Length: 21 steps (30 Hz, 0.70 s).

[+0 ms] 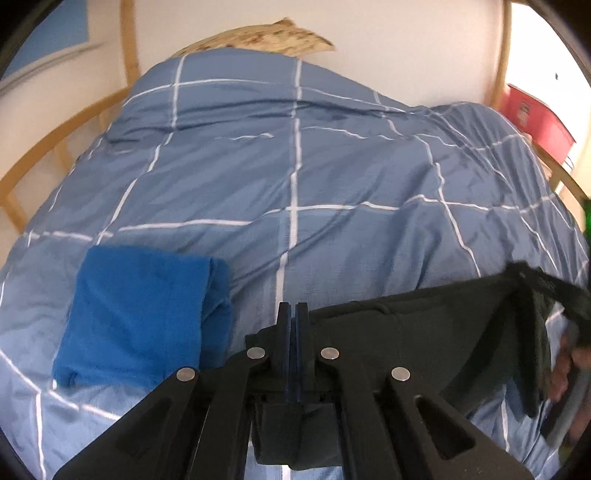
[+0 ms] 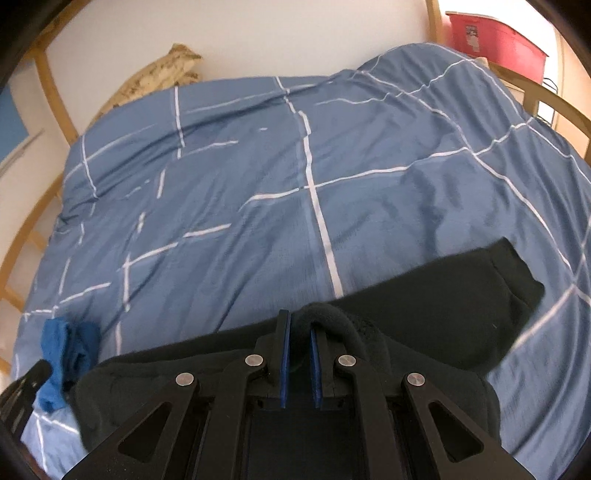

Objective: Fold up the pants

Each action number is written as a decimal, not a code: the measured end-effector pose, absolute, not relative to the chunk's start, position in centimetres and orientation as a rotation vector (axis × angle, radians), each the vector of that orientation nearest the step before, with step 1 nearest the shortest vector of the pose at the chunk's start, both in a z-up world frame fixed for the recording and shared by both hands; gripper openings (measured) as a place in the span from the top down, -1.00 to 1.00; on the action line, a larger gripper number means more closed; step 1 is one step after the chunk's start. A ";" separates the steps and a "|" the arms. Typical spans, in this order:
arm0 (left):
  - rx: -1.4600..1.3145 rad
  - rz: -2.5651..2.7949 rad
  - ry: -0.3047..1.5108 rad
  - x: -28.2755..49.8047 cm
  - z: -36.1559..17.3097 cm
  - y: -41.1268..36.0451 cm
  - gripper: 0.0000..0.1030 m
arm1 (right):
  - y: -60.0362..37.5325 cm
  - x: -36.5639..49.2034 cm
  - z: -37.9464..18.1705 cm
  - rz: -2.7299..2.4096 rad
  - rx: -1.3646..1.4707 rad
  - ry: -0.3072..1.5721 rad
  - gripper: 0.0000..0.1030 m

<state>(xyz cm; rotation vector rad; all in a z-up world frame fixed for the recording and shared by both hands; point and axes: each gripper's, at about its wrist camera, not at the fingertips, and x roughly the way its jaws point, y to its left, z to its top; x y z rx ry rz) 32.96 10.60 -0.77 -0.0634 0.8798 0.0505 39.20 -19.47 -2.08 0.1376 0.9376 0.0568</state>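
We had the black pants [image 2: 424, 295] lying across the near edge of the bed, on the blue checked duvet [image 1: 295, 177], with one leg reaching out to the right in the right wrist view. Our left claw [image 1: 293, 314] was pressed together, and dark cloth hung beneath its fingers, so we judged it was pinching the pants at one end. Our right claw [image 2: 299, 332] stood slightly spread, with a thick rolled band of the pants, probably the waistband, draped over its right finger [image 2: 317, 354]; we judged that it had no firm grip on the cloth. A folded blue towel-like cloth [image 1: 140, 314] lay just beside the pants on the left. A patterned pillow [image 1: 266, 35] sat at the head of the bed, and a red bin [image 2: 495, 35] stood beyond the far right corner.

To do this step well, we thought the right claw should take the band between both pads and close fully before any lift. Then both claws should rise together, keeping the cloth taut between them, so the fold lands flat with its edges matched. We also wanted to keep clear of the blue cloth, which could easily be snagged.
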 end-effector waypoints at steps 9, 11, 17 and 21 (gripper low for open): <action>-0.001 -0.080 0.963 34.2 -4.6 7.7 0.94 | -18.9 42.1 -4.5 0.045 0.131 1.021 0.80; -0.009 -0.057 1.003 35.1 -5.8 7.9 0.94 | -19.0 42.2 -4.9 0.047 0.127 1.035 0.80; -0.004 -0.016 1.027 35.6 -6.6 8.2 0.91 | -18.6 42.2 -4.9 0.094 0.070 1.095 0.63; 0.022 -0.014 0.935 34.1 -3.8 7.5 0.18 | -18.1 40.4 -3.1 0.148 -0.001 1.083 0.40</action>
